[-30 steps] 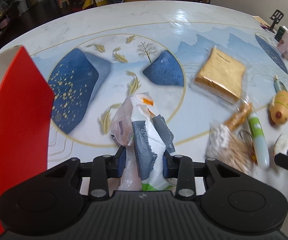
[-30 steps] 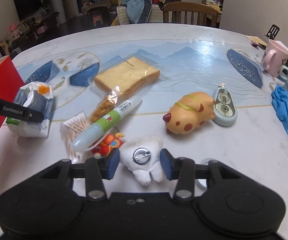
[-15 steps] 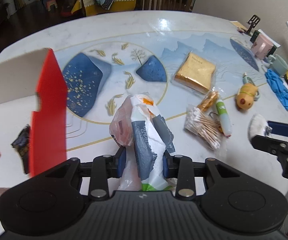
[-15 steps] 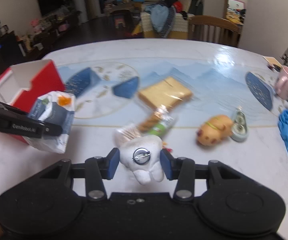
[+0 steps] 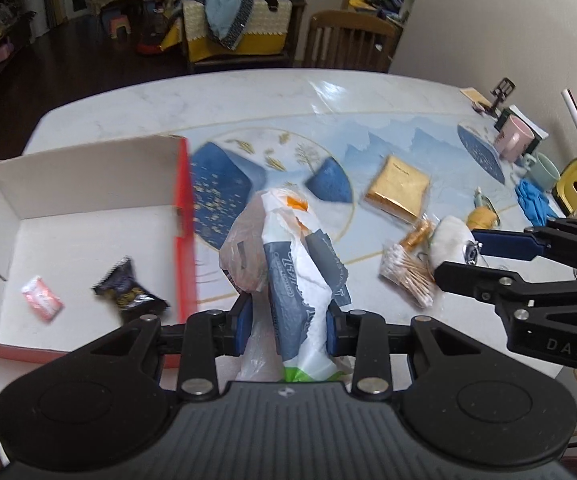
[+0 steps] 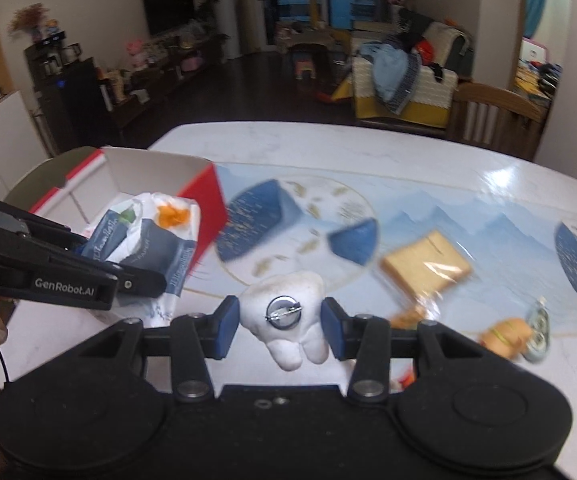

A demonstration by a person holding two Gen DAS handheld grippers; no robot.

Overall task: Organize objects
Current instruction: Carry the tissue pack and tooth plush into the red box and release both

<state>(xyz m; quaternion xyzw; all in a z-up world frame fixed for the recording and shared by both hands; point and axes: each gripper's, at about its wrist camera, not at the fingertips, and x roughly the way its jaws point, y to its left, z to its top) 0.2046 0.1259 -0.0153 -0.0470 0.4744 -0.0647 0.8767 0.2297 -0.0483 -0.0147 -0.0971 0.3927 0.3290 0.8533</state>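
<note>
My left gripper (image 5: 288,326) is shut on a crumpled tissue pack (image 5: 292,280) in white, grey and orange plastic, held above the table just right of the red box (image 5: 184,240). The pack also shows in the right wrist view (image 6: 148,240). My right gripper (image 6: 281,328) is shut on a white plush tooth (image 6: 288,320) with a metal pin on it, held in the air; it also shows in the left wrist view (image 5: 448,244). The open red box (image 6: 204,200) has a white inside and holds a dark wrapped snack (image 5: 128,290) and a pink packet (image 5: 42,298).
On the table lie wrapped toast (image 5: 398,190), a cotton swab pack (image 5: 406,274), an orange dog toy (image 6: 504,336), a pink mug (image 5: 514,144), a green mug (image 5: 542,170) and blue gloves (image 5: 532,200). A wooden chair (image 5: 348,42) stands behind.
Both grippers have risen and swung left with their loads. The red box's inside has come into the left wrist view, and the table objects look smaller and further right.
</note>
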